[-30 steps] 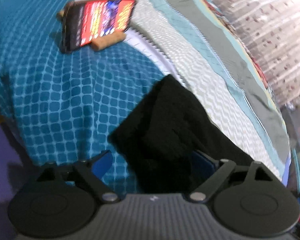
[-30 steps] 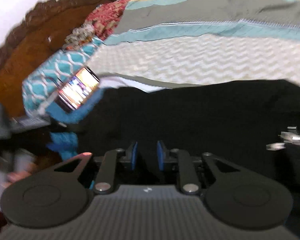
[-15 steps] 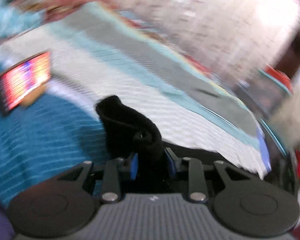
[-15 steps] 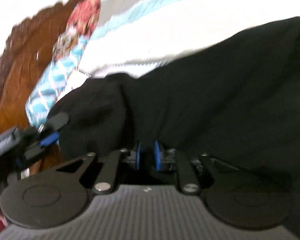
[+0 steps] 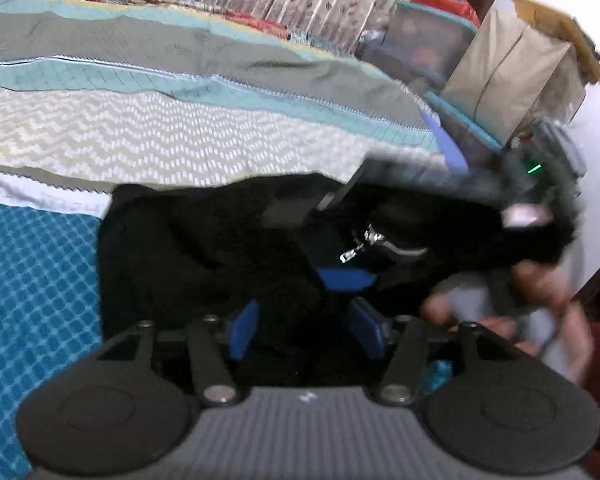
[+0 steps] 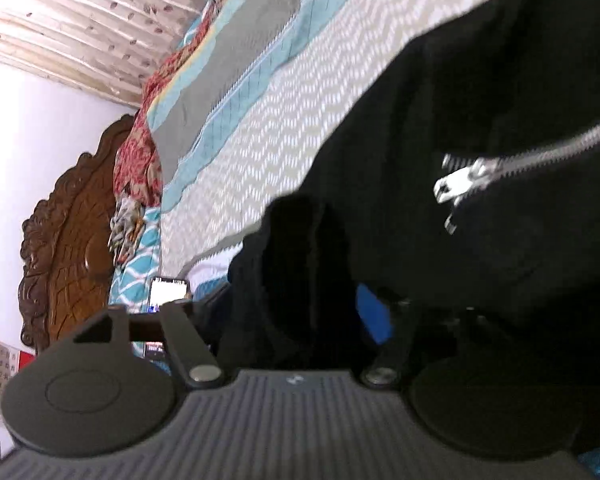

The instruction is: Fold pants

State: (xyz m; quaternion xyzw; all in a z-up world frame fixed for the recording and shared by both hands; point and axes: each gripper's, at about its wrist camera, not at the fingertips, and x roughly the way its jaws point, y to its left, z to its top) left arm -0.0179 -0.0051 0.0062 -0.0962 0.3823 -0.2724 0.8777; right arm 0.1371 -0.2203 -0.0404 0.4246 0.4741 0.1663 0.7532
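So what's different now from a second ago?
The left gripper, clamped on the black pants half a second ago, has opened again with cloth between its fingers. The right gripper, shut before, has also opened. The pants now lie bunched, zipper showing. The bedspread stayed put.

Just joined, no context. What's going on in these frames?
A person with a handheld gripper in each hand is folding black pants on a bed with a patterned bedspread. The left gripper has its jaws apart over the fabric, gripping nothing. The right gripper also looks open, cloth bunched between its fingers. The pants lie rumpled, a metal zipper exposed. No neat fold yet.
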